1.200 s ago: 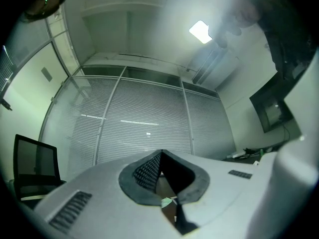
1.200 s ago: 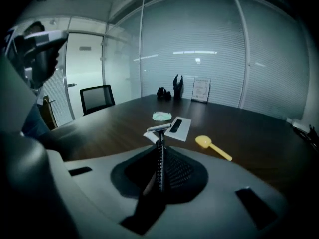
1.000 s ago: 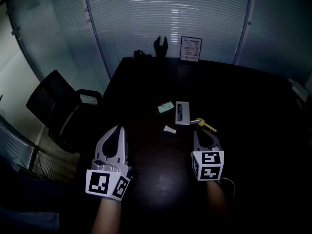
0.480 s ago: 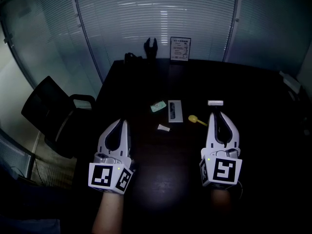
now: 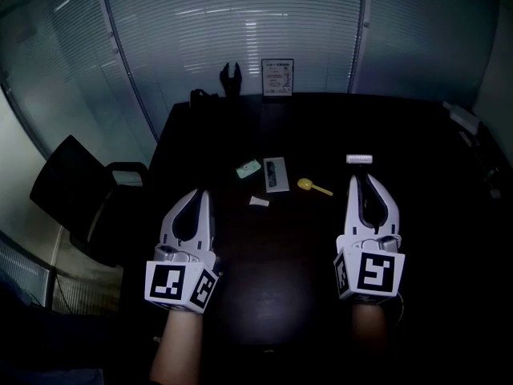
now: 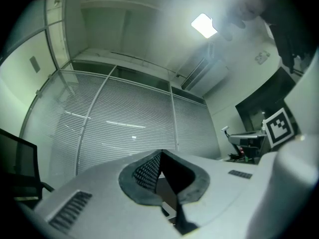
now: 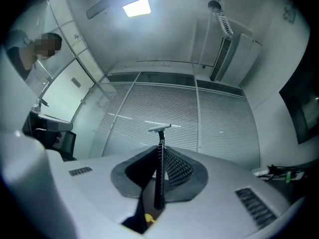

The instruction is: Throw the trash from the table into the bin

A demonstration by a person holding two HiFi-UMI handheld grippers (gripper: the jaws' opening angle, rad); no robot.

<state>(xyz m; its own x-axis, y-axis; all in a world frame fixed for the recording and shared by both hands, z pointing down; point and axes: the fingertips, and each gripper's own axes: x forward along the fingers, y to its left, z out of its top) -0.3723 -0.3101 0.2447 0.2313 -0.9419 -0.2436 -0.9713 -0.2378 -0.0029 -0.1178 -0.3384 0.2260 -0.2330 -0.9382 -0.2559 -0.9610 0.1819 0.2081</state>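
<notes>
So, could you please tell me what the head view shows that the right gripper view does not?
Only the head view: the litter lying on the dark table, namely a green packet, a white pack and a small white scrap, plus the framed sign. Only the right gripper view: the ceiling light, and the ribbed stem of the T-headed item clamped between the pads. Both: the right tool shut on that item, and the blind-covered glass wall.

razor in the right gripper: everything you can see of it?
A slim disposable razor, plastic by the look: dark ribbed handle, pale flat head set crosswise at the top. The handle is clamped in the right gripper, and the head sticks out past the tips. Only the gripper touches it.
</notes>
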